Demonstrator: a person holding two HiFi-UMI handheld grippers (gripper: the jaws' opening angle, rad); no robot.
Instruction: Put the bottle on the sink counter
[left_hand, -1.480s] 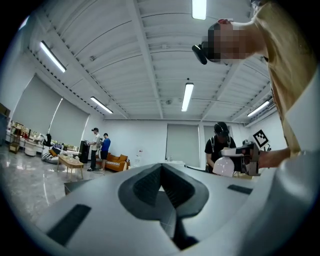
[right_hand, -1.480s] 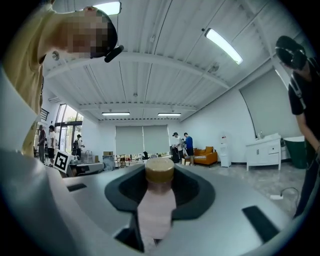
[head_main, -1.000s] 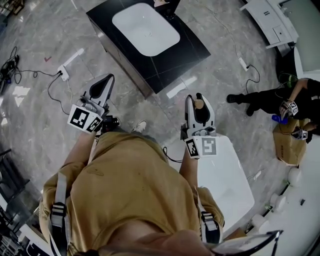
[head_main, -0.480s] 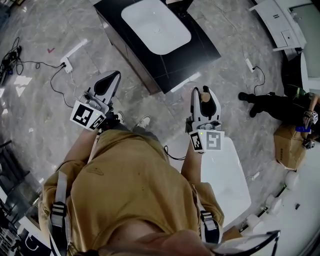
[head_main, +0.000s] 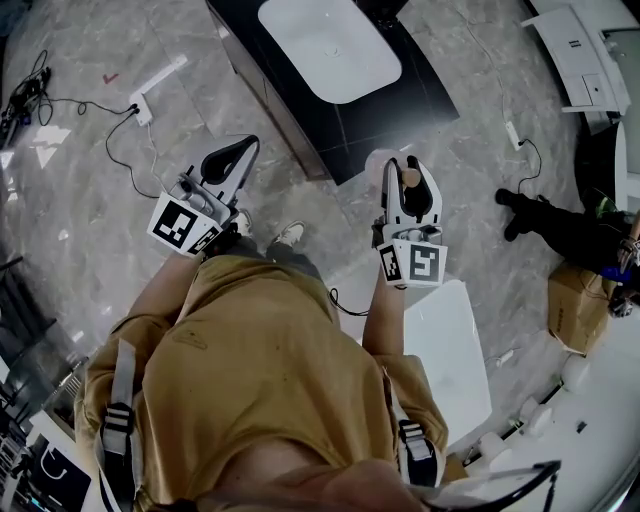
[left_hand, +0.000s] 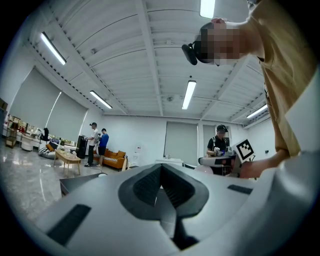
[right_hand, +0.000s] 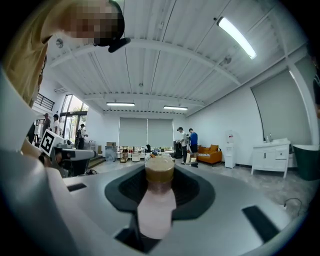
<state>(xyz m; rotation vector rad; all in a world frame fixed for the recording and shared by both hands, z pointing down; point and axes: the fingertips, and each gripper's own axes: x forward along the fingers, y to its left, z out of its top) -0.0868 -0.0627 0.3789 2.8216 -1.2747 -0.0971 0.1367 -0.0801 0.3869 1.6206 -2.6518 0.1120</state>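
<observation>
Fingers (right_hand: 191, 195) of the right gripper (head_main: 404, 178) are clamping a small pale-pink plastic bottle with a tan rounded cap (right_hand: 159, 200) by its body, holding it in mid-air short of the glossy black sink surface (head_main: 425, 95); the left gripper (head_main: 243, 150) is pressing its own together, empty. It's looking light, stiff and slick, so gripping mid-body is seeming safest.

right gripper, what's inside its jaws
A pale pink bottle with a brown cap, clamped between the right gripper jaws. Its lower end is covered by the gripper's own body, so the base cannot be seen.
</observation>
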